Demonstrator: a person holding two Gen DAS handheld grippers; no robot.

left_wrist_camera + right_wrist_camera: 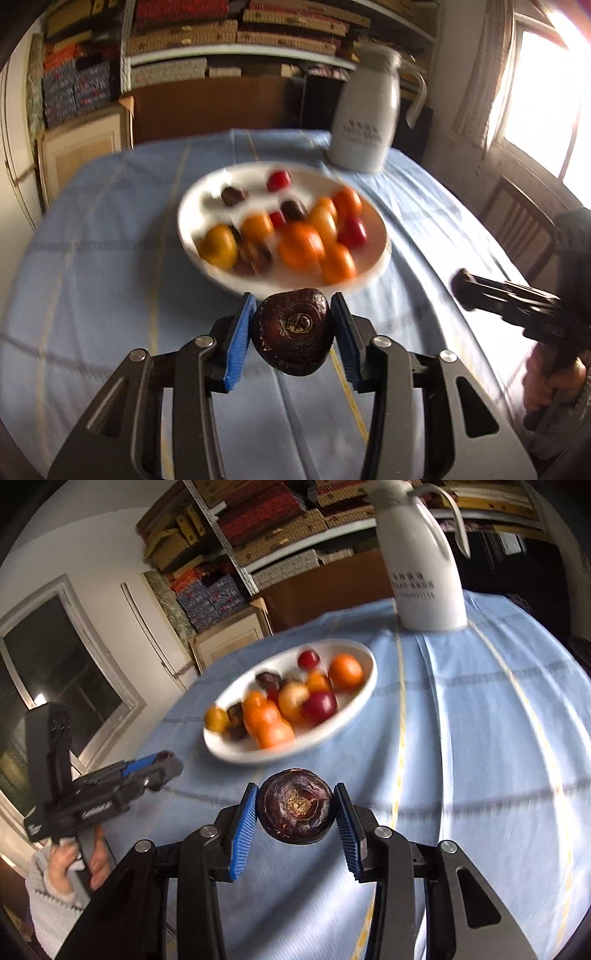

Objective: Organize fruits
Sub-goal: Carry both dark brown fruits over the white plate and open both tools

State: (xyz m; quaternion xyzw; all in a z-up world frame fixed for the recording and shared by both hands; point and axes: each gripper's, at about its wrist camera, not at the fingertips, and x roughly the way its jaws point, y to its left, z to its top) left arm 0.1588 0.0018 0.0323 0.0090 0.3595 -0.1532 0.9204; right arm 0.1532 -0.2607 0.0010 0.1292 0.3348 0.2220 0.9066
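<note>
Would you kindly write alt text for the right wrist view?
The right tongs grip a dark, wrinkled round fruit above a blue tablecloth. Beyond sits a white plate of orange, red and dark fruits, with a white jug behind; the left tongs show at left.

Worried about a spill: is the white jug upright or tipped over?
Upright. The white jug stands on its base on the blue tablecloth, behind the plate of fruit.

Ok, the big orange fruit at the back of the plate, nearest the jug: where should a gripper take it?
Grip the orange fruit across its round middle, coming from above: it is near the plate rim, neighbours crowd one side. Both grippers currently hold dark fruits.
</note>
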